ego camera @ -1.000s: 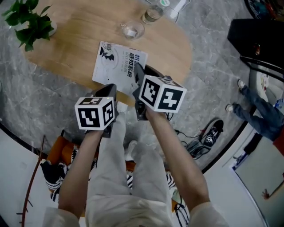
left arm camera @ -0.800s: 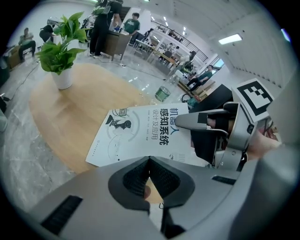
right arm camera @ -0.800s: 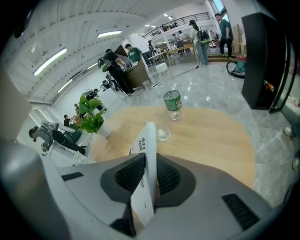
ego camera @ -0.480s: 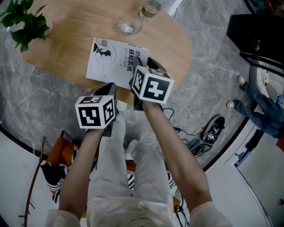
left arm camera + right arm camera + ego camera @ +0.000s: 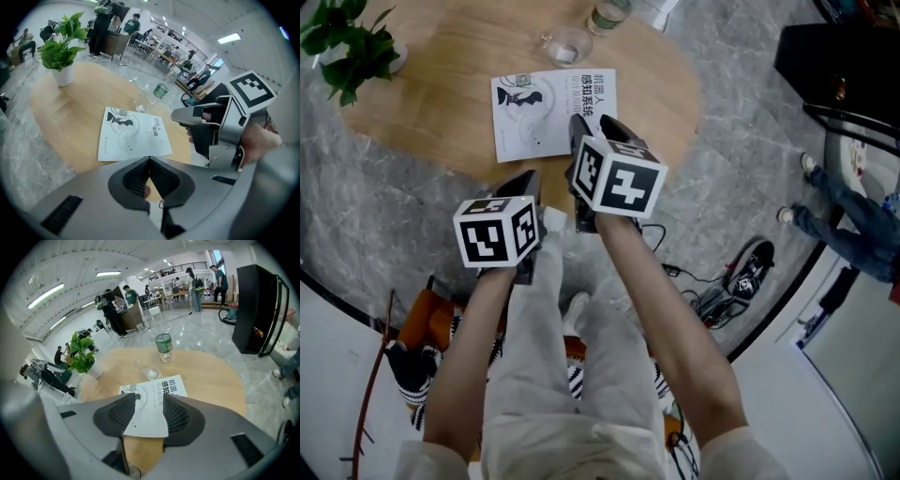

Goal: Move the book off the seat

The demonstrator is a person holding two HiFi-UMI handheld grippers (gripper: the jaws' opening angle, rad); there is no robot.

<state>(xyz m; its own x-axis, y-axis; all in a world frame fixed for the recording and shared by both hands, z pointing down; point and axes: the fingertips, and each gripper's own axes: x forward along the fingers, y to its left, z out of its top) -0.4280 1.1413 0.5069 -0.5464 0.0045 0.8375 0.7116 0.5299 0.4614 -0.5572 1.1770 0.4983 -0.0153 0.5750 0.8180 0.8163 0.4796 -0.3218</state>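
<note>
While we look steeply down over our own knees, the task seems to be at its release step. At left, our left hand-held gripper (image 5: 149,161) hovers by the near edge of the table (image 5: 441,122), jaws pressed together with nothing between them. In the middle, the book (image 5: 553,111), a thin white paperback with dark print, lies flat on the table, well clear of the seat (image 5: 420,323) under us. Just right of it, our right hand-held gripper (image 5: 149,408) has its jaws opening. The book's near edge sits between the pads, which stand apart and do not press it.

We judge the move nearly done. Next, the right hand-held gripper needs to draw straight back and slightly up, so that neither pad catches the cover and drags the book toward the table's edge.

The table is an oval of pale wood. From left to right it carries a potted green plant (image 5: 347,42), a clear glass (image 5: 565,44) just beyond the book, and a water bottle (image 5: 607,14). Grey marbled floor (image 5: 366,216) surrounds it. At far right stand a tall black cabinet (image 5: 834,66) and a person's legs (image 5: 853,225) in jeans. Both gripper views show a bright open hall with distant people.
</note>
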